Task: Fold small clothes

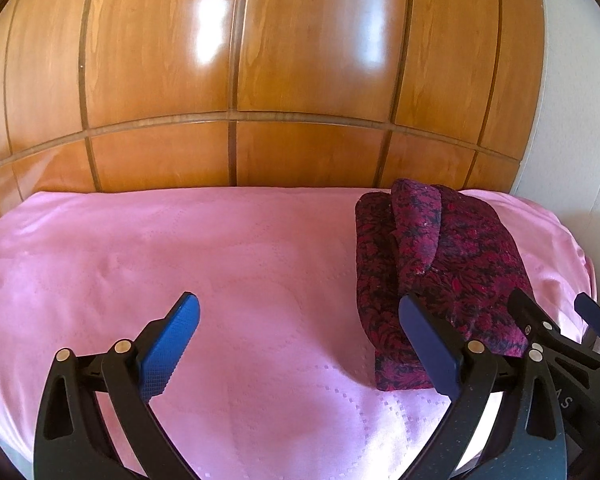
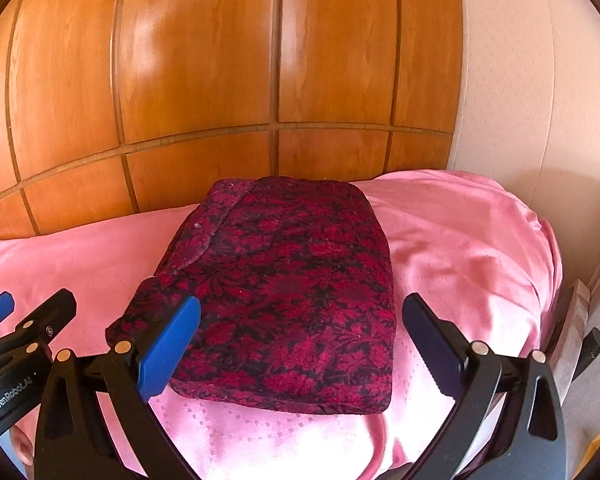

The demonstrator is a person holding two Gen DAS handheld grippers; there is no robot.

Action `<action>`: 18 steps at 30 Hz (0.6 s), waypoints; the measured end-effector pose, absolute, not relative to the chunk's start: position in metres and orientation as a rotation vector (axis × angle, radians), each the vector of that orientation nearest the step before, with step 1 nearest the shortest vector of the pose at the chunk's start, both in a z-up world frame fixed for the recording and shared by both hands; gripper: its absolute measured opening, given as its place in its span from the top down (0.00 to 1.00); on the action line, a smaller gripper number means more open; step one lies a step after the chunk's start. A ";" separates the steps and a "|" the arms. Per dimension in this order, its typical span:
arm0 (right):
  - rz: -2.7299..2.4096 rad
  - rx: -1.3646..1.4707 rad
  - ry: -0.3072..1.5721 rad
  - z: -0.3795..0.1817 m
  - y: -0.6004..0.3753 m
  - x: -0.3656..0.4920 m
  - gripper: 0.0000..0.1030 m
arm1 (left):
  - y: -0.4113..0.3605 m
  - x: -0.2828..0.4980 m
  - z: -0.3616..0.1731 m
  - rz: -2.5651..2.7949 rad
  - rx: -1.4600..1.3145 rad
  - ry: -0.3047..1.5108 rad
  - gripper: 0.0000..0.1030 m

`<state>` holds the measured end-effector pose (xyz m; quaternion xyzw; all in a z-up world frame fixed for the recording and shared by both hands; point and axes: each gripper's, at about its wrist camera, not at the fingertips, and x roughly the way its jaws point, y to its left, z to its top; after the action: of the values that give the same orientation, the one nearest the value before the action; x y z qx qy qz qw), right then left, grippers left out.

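My right tool (image 2: 300, 344) hangs wide and empty, nearer the folded red-and-black floral cloth bundle (image 2: 288, 292), whose long axis runs away from me. My left tool (image 1: 298, 344), equally wide, has it off to its right on the pink bedspread (image 1: 180, 248).

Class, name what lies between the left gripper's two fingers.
Only bare pink sheet, seen in the left wrist view; the folded garment sits beyond its right finger.

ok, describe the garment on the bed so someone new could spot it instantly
Start at the glossy wooden wardrobe behind the bed, then drop to the pink bedspread in front of it. The folded garment lies toward the bed's right end, just ahead of the open right claw. It is the only dark thing on the pink: a thick rectangular bundle in crimson-and-black floral print.
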<state>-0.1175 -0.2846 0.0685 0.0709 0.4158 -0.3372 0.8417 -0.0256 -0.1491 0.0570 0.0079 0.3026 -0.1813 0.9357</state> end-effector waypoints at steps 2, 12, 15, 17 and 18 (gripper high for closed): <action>-0.715 0.163 0.874 0.068 -0.287 -0.119 0.02 | -0.150 -0.026 0.057 -0.373 0.020 0.615 0.04; -0.711 0.169 0.888 0.065 -0.286 -0.118 0.02 | -0.153 -0.026 0.056 -0.369 0.024 0.619 0.04; -0.714 0.172 0.888 0.065 -0.284 -0.118 0.02 | -0.153 -0.025 0.056 -0.367 0.024 0.619 0.04; -0.712 0.173 0.890 0.064 -0.285 -0.118 0.02 | -0.152 -0.024 0.055 -0.368 0.022 0.622 0.04; -0.713 0.174 0.891 0.064 -0.286 -0.118 0.02 | -0.152 -0.024 0.055 -0.367 0.022 0.623 0.04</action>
<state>-0.1176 -0.2858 0.0643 0.0822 0.4210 -0.3369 0.8382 -0.0244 -0.1517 0.0547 0.0107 0.3045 -0.1796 0.9353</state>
